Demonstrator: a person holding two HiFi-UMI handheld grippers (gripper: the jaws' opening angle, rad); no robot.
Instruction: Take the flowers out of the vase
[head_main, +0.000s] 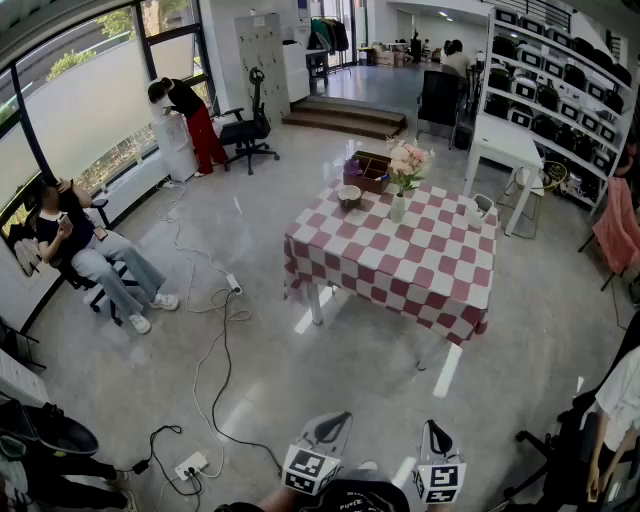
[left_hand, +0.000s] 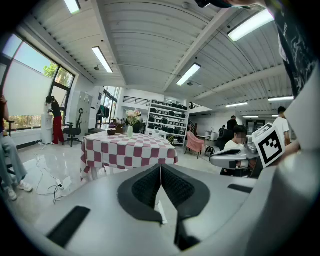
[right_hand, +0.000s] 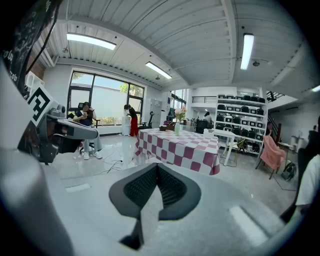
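Note:
Pink flowers (head_main: 408, 162) stand in a pale green vase (head_main: 398, 208) at the far side of a table with a red and white checked cloth (head_main: 400, 255), well ahead of me across the room. The flowers (left_hand: 132, 116) and vase (left_hand: 130, 131) show small in the left gripper view, and the vase (right_hand: 177, 128) shows in the right gripper view too. My left gripper (head_main: 329, 430) and right gripper (head_main: 437, 440) are at the bottom edge of the head view, far from the table. Both are shut with nothing between the jaws.
A small bowl (head_main: 349, 196) and a brown box (head_main: 370, 170) sit on the table near the vase. Cables and a power strip (head_main: 191, 465) lie on the floor to my left. A seated person (head_main: 85, 250) is at the left; white tables and shelves (head_main: 560, 85) stand behind.

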